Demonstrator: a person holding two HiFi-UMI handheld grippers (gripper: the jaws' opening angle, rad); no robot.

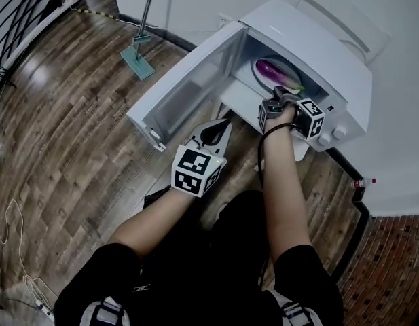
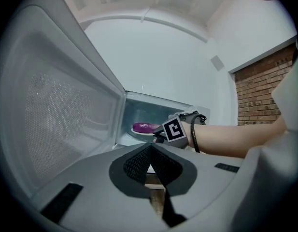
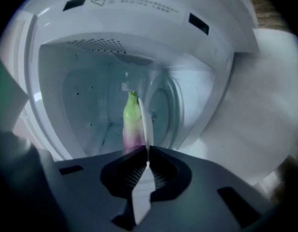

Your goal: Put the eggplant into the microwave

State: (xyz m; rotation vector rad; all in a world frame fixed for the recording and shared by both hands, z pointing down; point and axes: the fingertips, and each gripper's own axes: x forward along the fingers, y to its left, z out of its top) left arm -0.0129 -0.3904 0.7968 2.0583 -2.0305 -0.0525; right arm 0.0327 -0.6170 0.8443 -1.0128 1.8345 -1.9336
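Note:
The white microwave stands with its door swung wide to the left. Inside, a purple eggplant with a green stem end lies on a white plate. My right gripper reaches into the opening and is shut on the near rim of the plate. In the right gripper view the eggplant lies just left of that rim, beyond the gripper. My left gripper hangs lower, in front of the door's bottom edge, shut and empty. From the left gripper view the eggplant shows in the cavity.
The floor is wooden planks. A green mop head rests on it at the back left, near a black railing. Cables trail at the lower left. A brick wall is at the right.

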